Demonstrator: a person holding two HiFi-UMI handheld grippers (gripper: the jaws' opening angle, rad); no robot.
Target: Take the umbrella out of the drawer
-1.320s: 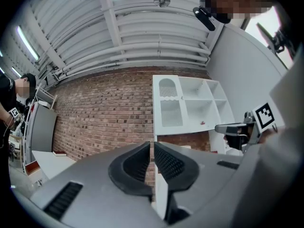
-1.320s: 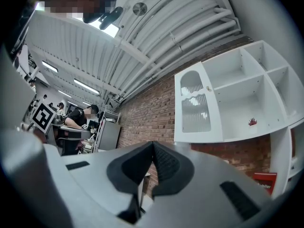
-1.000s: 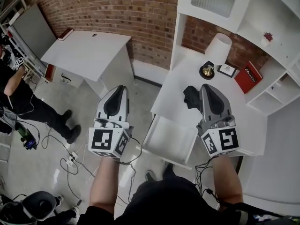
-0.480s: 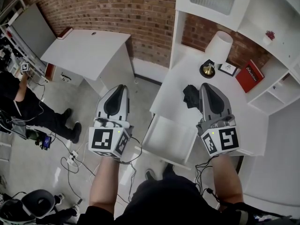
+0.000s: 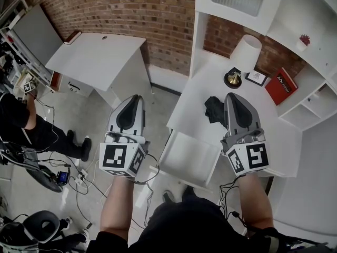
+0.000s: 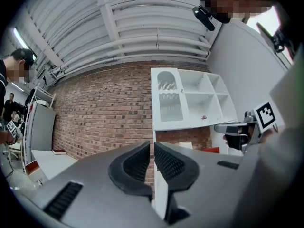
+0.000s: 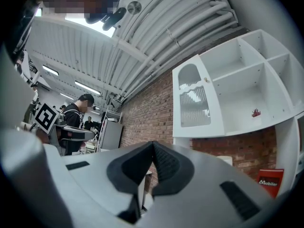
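Nearest, the left gripper (image 5: pixel 134 100) and right gripper (image 5: pixel 232 97) are both closed and empty. The white drawer (image 5: pixel 190 157) stands open. Beyond it, the black umbrella (image 5: pixel 212 109) lies on the white desk (image 5: pixel 202 86), left of the right gripper. A brick wall (image 5: pixel 131 9) stands far behind.

A white lamp (image 5: pixel 246 53) stands beside a small picture frame (image 5: pixel 256 78) and a red book (image 5: pixel 279 86); a white table (image 5: pixel 97 59) sits against the brick wall (image 5: pixel 131 9)

One drawer (image 5: pixel 188 158), one umbrella (image 5: pixel 212 110), one lamp (image 5: pixel 245 55), one red book (image 5: pixel 279 86), one picture frame (image 5: pixel 256 78).
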